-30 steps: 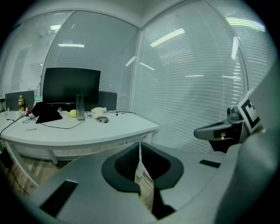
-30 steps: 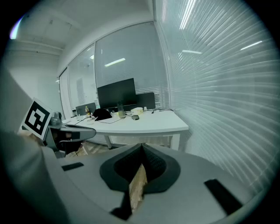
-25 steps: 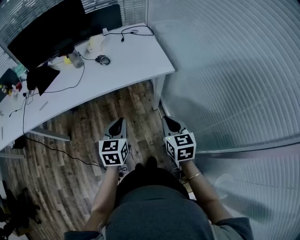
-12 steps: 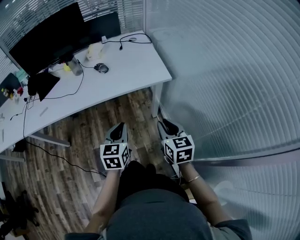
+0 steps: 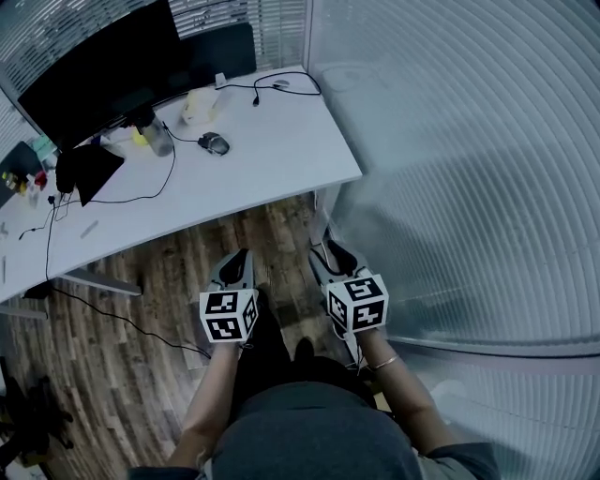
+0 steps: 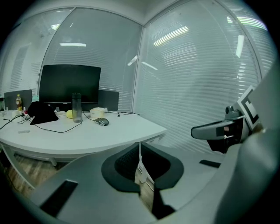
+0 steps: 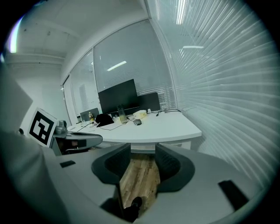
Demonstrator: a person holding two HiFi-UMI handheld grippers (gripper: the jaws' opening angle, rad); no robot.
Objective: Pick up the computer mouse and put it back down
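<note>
Mouse (image 5: 214, 142) sits on the desk (image 5: 281, 141), well ahead and slightly left of both grippers, so I judge my left gripper (image 5: 236, 259) (jaws together, empty) nearer than my right gripper (image 5: 330, 253), whose jaws have just been opening on nothing.

A white desk (image 5: 262, 159) with a curved front edge fills the room from nine to twelve o'clock. It stands on white legs (image 5: 323, 211) over a floor of dark wood planks (image 5: 159, 272). At eleven o'clock a large black monitor (image 5: 94, 66) backs onto slatted window blinds (image 5: 272, 23). From one to four o'clock runs a glass partition (image 5: 469, 159) lined with horizontal blinds. Ceiling light strips (image 6: 72, 44) gleam in the glass, and the light is cool and even.
</note>
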